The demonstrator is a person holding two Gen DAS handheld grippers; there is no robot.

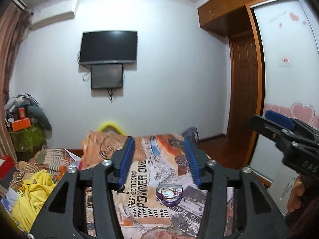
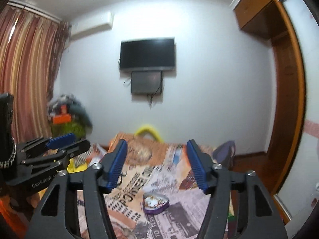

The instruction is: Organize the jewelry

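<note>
While both grippers hang raised and near level above the bed (image 1: 143, 181), the one item of interest lies below them: a heart-shaped purple tin (image 1: 169, 194), lid off, resting flat on the newsprint-patterned bedspread. Contents: a tangle of jewelry (image 1: 171, 191), gold chain with reddish strands, heaped on the tin's pale floor; single pieces cannot be told apart. Left gripper (image 1: 159, 159): above and behind the tin, jaws wide, blue pads apart, nothing between them. Right gripper (image 2: 157, 163): likewise above the tin, to the right of the left one, jaws wide and empty. Judged from this, the tin sits open so that pieces can go in from above, and both tools stand clear of it with nothing carried, which suggests the jewelry is already gathered in the tin and the task is at or near its close. Beyond the tin, on the far wall: a dark television (image 1: 108, 46). Left of the tin: a heap of yellow cloth (image 1: 33, 195) on the bed's edge. No loose jewelry is visible on the bedspread around the tin.
</note>
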